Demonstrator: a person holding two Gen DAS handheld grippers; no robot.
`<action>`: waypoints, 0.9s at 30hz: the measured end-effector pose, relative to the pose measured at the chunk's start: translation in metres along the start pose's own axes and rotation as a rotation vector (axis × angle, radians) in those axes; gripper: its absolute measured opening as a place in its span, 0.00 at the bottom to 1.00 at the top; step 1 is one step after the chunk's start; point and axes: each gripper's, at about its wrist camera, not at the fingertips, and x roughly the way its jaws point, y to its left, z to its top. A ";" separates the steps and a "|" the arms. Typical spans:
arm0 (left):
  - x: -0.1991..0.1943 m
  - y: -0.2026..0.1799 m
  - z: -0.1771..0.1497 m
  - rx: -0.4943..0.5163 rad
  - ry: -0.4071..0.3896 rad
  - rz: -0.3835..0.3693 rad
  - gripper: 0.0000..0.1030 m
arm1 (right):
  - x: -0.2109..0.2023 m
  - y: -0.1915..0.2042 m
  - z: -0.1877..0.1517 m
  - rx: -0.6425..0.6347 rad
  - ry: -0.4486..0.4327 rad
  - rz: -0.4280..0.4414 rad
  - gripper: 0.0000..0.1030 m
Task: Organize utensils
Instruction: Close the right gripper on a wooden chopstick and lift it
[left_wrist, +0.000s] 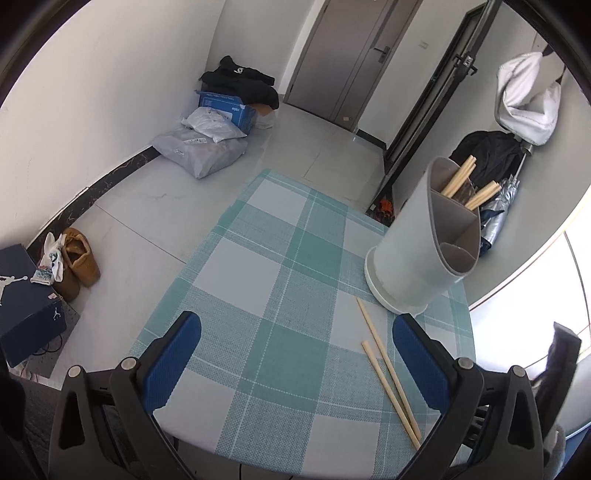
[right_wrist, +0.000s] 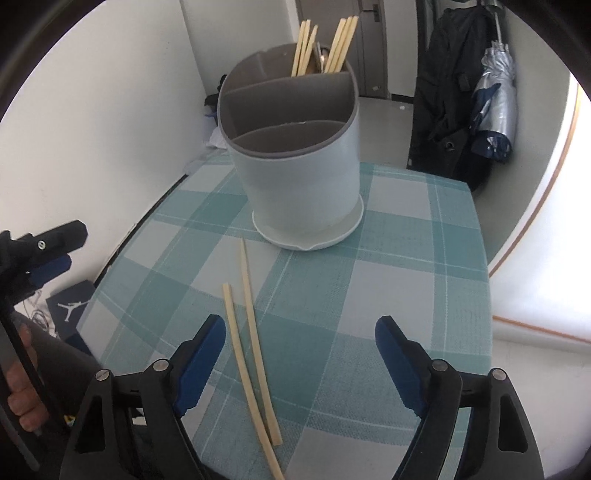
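Two chopsticks (right_wrist: 249, 354) lie flat at six o'clock from the holder (right_wrist: 295, 147): light, stiff, slippery, best pinched mid-length. Both the right tongs (right_wrist: 300, 341) and the left tongs (left_wrist: 297, 345) gape wide, empty.

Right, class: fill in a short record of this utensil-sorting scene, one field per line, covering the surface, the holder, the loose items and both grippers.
surface: teal and white checked tablecloth
holder: white divided plastic utensil holder, upright on a white saucer base
in holder: wooden chopsticks, rear compartment
loose items: two pale wooden chopsticks lying on the cloth, in front of the holder
left gripper: open, holding nothing
right gripper: open, above the loose pair
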 end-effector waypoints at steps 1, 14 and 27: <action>0.000 0.003 0.002 -0.009 -0.002 0.002 0.99 | 0.006 0.003 0.002 -0.009 0.014 0.005 0.72; 0.007 0.028 0.010 -0.105 0.048 -0.011 0.99 | 0.051 0.038 0.004 -0.208 0.126 -0.021 0.09; 0.010 0.026 0.011 -0.122 0.078 -0.024 0.99 | 0.020 0.019 -0.017 -0.286 0.319 0.023 0.05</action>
